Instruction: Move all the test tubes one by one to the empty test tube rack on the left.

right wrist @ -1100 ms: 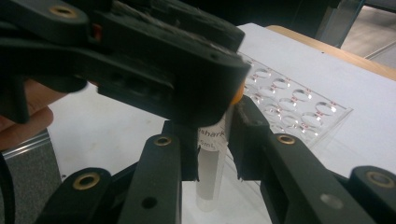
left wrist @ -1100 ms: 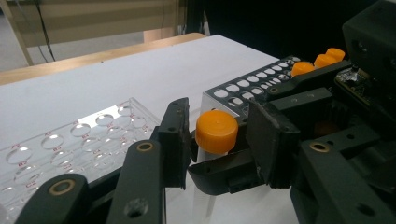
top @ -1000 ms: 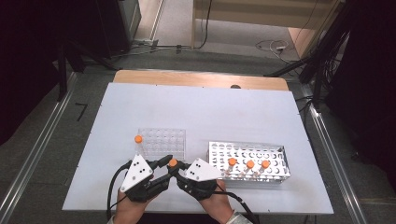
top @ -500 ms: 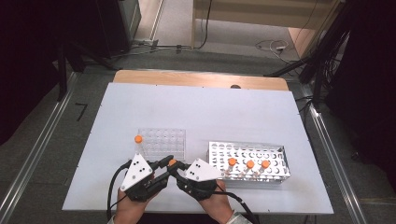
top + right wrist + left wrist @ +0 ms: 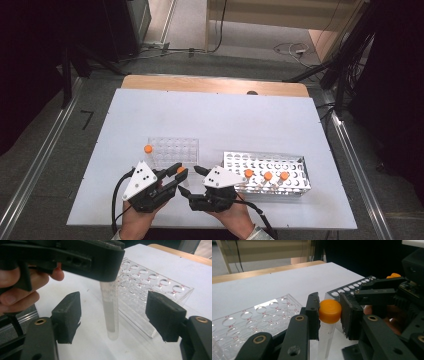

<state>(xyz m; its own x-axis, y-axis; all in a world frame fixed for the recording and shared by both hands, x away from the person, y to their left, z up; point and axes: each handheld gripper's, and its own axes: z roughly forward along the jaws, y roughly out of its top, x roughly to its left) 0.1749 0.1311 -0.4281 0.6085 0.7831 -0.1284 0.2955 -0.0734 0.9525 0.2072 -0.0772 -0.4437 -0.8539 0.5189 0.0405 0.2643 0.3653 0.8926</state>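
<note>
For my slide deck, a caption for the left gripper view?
Left tool grips an orange-capped tube beside the clear well rack.

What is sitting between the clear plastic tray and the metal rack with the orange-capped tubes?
In the high view, both grippers meet there: the left gripper is shut on an orange-capped tube, and the right gripper is open around its lower end, between the clear tray and metal rack.

No readable text, brand or number. Small red marks sit beside the wells of the clear rack (image 5: pixel 249 320), and faint printing on the tube (image 5: pixel 110 302), both too blurred to read.
</note>
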